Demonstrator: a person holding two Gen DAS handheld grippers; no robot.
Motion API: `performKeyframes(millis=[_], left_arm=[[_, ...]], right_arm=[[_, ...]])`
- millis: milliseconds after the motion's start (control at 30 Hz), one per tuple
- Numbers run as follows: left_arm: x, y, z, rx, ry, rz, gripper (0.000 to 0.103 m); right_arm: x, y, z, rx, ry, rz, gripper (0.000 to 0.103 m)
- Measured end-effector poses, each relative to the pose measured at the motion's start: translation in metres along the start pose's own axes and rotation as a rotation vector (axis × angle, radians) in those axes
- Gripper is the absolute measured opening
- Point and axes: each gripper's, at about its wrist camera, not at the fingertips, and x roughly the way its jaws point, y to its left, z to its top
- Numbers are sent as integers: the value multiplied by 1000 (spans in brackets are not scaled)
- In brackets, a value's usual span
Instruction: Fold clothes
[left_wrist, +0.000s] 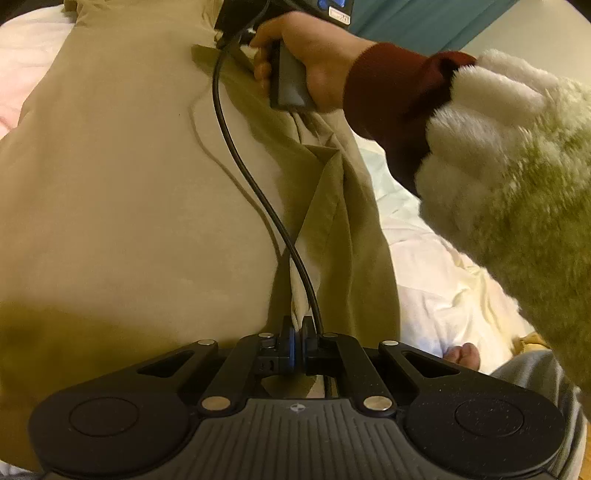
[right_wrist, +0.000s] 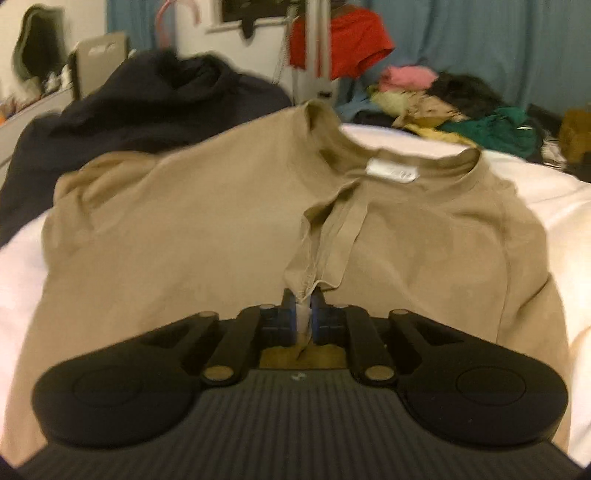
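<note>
I am working early in the fold: the tan shirt (right_wrist: 221, 229) is lying spread on the white bed (right_wrist: 554, 199), unfolded. My left gripper (left_wrist: 296, 332) and right gripper (right_wrist: 303, 314) are each clamping a fabric edge; all folding is remaining.

- Left wrist cam sits right behind the left gripper (left_wrist: 297, 332), angled down, super close to the tan shirt (left_wrist: 129, 177) on the bed (left_wrist: 436, 280).
- It faces across the shirt toward the person's right hand (left_wrist: 310, 62) at the top of frame.
- Right wrist cam sits behind the right gripper (right_wrist: 303, 314), tilted down less steeply, so past the shirt (right_wrist: 221, 221) you get the curtain (right_wrist: 498, 48).
- It's a bit blurry.
- Both views share the shirt and the white bed.
</note>
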Motion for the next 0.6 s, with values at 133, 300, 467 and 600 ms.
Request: performKeyframes(millis=[133, 300, 467, 600], left_arm=[[-10, 1, -7, -32, 4, -57, 3], [-19, -3, -11, -38, -13, -65, 3], [-15, -3, -15, -13, -6, 1, 18], [-22, -7, -12, 49, -40, 71, 60]], right_arm=[[-24, 1, 30, 29, -117, 21, 9], [-30, 3, 57, -7, -143, -13, 9], [-16, -2, 52, -21, -118, -47, 14], [-32, -15, 41, 41, -118, 1, 74]])
